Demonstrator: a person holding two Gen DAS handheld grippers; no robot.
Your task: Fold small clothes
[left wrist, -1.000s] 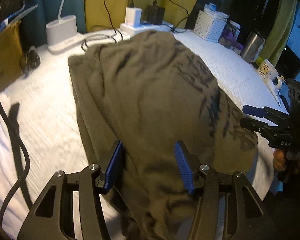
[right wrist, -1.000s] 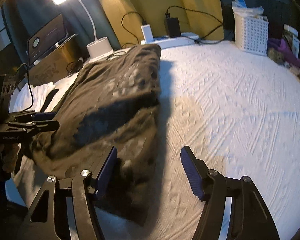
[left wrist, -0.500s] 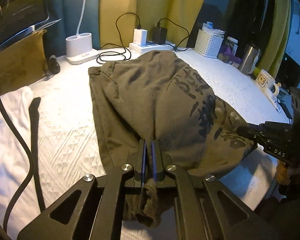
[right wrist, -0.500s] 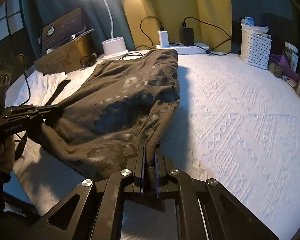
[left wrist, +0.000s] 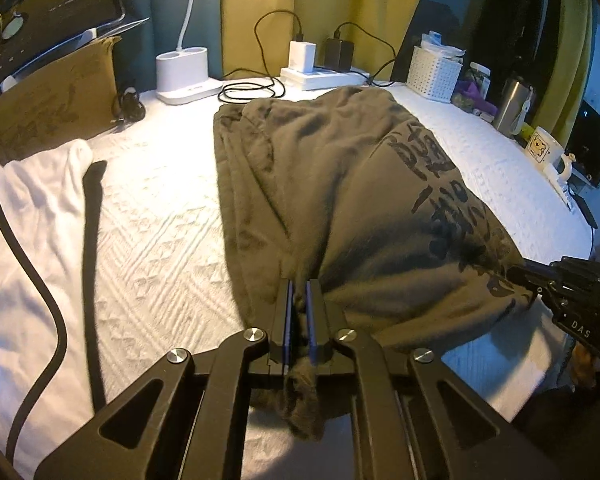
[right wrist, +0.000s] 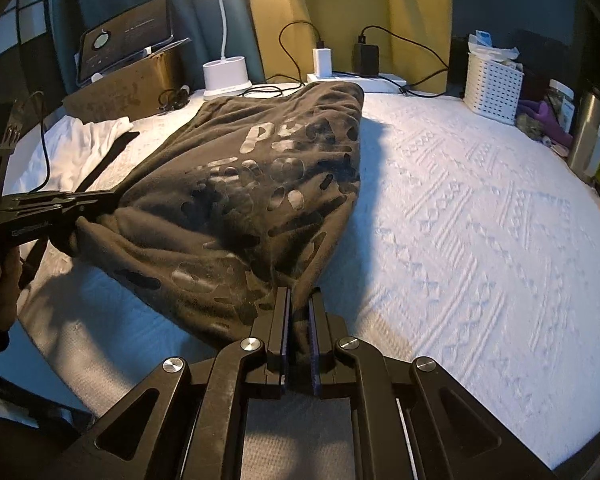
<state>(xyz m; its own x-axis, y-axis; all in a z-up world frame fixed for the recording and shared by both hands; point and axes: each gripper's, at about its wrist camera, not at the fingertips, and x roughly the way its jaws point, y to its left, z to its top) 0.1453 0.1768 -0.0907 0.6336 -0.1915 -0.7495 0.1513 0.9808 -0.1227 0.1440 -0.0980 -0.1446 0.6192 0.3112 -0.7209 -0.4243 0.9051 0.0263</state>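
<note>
Left gripper [left wrist: 298,312] clamped tight on the near hem of the olive garment [left wrist: 340,184], a tuft of cloth bunched behind the pads; right gripper [right wrist: 299,320] likewise pinched on the opposite near corner. Two grips set apart along one edge, likely so the hem comes up taut and level for a fold away from the holder. Garment lies lengthwise on the white textured desk [right wrist: 480,220], printed side up, far end near the power strip [left wrist: 324,76]. White cloth [left wrist: 32,200] lies apart to the left. Near edge looks slightly raised; fold itself not yet made
</note>
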